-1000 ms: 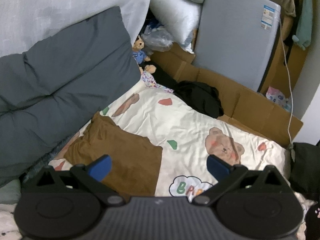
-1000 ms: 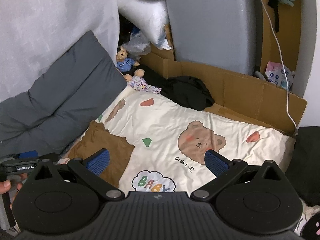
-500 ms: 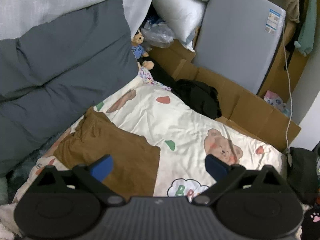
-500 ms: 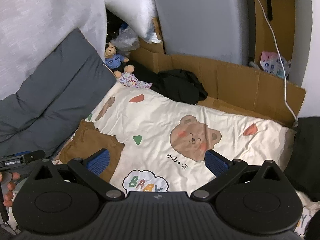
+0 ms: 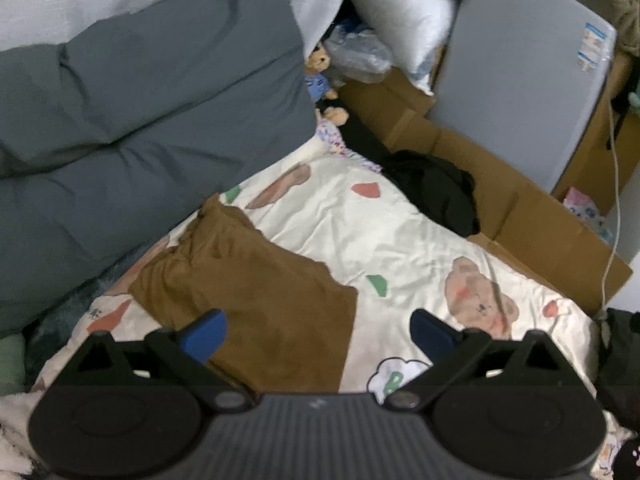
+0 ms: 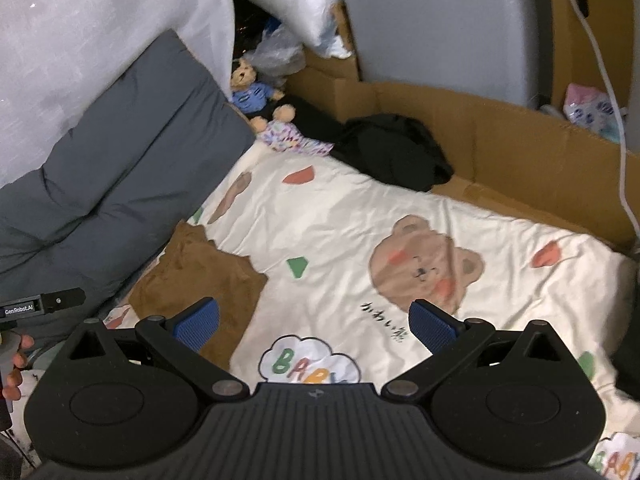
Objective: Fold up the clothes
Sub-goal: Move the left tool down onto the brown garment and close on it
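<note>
A brown garment (image 5: 256,292) lies folded flat on the left part of a cream bear-print blanket (image 5: 400,240); the right wrist view shows the same brown garment (image 6: 200,276) on the blanket (image 6: 360,220). A crumpled black garment (image 5: 436,188) sits at the blanket's far edge, and it is the black garment (image 6: 392,152) in the right wrist view. My left gripper (image 5: 318,332) hangs open above the brown garment's near edge, holding nothing. My right gripper (image 6: 314,324) is open over the blanket, empty, right of the brown garment.
A grey padded duvet (image 5: 140,120) rises at the left. Cardboard (image 5: 540,216) walls the far side, with a grey panel (image 5: 512,92) behind it. A small teddy bear (image 6: 252,88) and a white pillow (image 5: 400,20) lie at the back. A hand (image 6: 16,368) holds the left gripper's body.
Both grippers have drifted slightly, so the brown garment and the blanket sit a little nearer and more central in each view. Both pairs of fingers stay open and empty.
</note>
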`<action>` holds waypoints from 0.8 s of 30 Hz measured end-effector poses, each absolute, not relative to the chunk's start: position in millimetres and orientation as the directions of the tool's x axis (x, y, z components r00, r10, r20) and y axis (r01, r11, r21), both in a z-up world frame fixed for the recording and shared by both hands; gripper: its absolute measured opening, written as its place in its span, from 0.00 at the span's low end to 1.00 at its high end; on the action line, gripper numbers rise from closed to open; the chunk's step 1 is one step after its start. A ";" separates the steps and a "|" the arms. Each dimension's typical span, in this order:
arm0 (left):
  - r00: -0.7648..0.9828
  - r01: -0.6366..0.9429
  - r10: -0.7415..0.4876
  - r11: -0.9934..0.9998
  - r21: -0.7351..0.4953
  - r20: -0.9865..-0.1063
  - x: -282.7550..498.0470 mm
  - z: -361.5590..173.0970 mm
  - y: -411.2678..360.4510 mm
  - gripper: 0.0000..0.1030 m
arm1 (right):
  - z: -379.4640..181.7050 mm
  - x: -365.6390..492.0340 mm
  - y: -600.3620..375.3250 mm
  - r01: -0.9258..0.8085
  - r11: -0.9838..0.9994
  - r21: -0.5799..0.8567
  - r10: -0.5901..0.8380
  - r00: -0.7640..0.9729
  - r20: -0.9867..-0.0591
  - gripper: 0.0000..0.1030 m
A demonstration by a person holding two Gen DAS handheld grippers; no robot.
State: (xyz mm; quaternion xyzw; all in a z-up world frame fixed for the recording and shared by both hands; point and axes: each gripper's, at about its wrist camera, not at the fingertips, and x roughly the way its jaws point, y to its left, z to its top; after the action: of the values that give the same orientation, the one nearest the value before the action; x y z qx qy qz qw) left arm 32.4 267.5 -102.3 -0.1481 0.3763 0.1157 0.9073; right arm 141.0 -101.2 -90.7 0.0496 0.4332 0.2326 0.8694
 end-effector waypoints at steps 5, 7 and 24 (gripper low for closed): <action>0.675 -0.381 0.098 0.895 -0.232 -0.732 38.6 -124.5 293.8 0.97 | -109.6 148.8 -94.1 -0.359 0.887 0.290 0.444 0.491 -0.750 1.00; 0.663 -0.415 0.107 0.876 -0.245 -0.741 40.8 -135.9 304.9 0.97 | -115.8 151.5 -93.2 -0.357 0.886 0.295 0.445 0.479 -0.757 1.00; 0.561 -0.363 -0.002 0.898 -0.249 -0.828 88.2 -227.2 305.7 0.73 | -162.8 173.7 -93.0 -0.332 0.877 0.348 0.460 0.373 -0.806 0.94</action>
State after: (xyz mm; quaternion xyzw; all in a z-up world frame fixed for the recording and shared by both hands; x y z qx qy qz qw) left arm 88.2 305.7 -227.2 -0.2001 0.4566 0.1049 0.8605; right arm 173.7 -93.0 -162.8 0.0635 0.5062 0.2398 0.8260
